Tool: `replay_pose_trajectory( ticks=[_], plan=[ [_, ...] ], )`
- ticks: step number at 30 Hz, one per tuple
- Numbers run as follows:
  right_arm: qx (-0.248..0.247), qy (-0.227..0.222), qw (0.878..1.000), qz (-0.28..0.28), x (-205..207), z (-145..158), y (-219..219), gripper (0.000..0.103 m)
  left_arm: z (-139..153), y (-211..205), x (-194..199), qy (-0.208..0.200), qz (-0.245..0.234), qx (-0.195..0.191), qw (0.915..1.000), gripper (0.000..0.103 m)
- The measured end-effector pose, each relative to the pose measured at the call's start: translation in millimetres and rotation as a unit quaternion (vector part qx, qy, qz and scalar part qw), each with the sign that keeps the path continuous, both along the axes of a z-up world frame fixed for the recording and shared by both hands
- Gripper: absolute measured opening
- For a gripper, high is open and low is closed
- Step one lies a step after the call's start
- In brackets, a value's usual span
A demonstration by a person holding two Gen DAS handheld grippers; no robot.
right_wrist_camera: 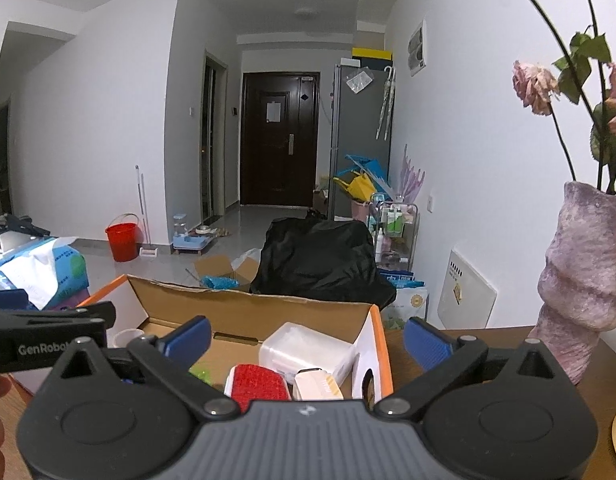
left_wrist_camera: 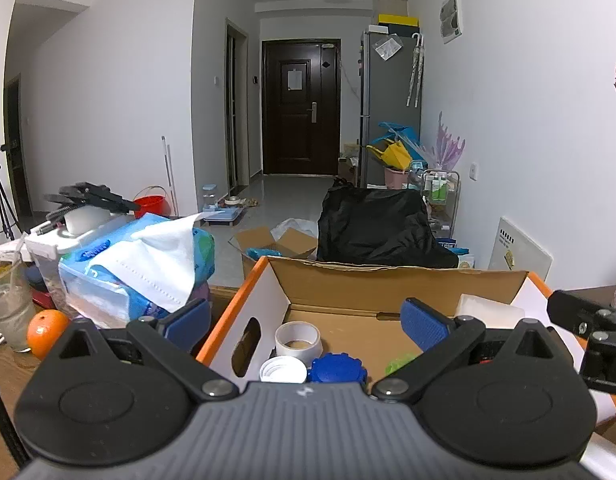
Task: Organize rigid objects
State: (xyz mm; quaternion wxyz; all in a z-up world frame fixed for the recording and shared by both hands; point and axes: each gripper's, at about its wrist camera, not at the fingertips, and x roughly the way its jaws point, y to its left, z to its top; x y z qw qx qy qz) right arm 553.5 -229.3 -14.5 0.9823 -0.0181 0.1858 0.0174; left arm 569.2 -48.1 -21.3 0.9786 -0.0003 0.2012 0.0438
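Both tools hover over the open cardboard box with orange edges [left_wrist_camera: 244, 292] on the wooden counter [right_wrist_camera: 587, 384], the left tool [left_wrist_camera: 306, 320] and right tool [right_wrist_camera: 307, 340] each spread wide with nothing between the blue pads. Inside the box lie a white tape roll [left_wrist_camera: 298, 338], a blue ribbed cap [left_wrist_camera: 336, 368], a translucent white plastic container [right_wrist_camera: 306, 350] and a red-topped white brush [right_wrist_camera: 256, 386]. A drop-off looks just finished, so the next move calls for reaching to another loose rigid item, perhaps near the round orange fruit [left_wrist_camera: 47, 327].

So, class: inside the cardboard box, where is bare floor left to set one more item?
Inside the cardboard box, bare floor lies beyond the tape roll, toward the back wall. The near side is crowded: white cap, blue cap, red-topped item, clear container.
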Motion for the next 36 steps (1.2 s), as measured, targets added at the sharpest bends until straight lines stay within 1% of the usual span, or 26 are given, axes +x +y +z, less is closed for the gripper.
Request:
replay_pose_trajectory(
  ticks=[7,14,24,36],
  plan=[
    [0.001,-0.014,1.000,0.001,-18,8,-1,0.103,8,1,-20,-0.003,0.006,0.007,0.9999,0.103],
    [0.004,-0.022,1.000,0.001,-41,14,-4,0.103,18,1,-48,-0.015,-0.001,0.011,0.9998,0.103],
    [0.006,-0.030,1.000,-0.001,-84,20,-3,0.103,32,-2,-103,-0.036,-0.019,0.017,0.9990,0.103],
    [0.014,-0.044,0.999,-0.005,-145,29,-7,0.103,43,-1,-172,-0.053,-0.028,0.019,0.9980,0.103]
  ],
)
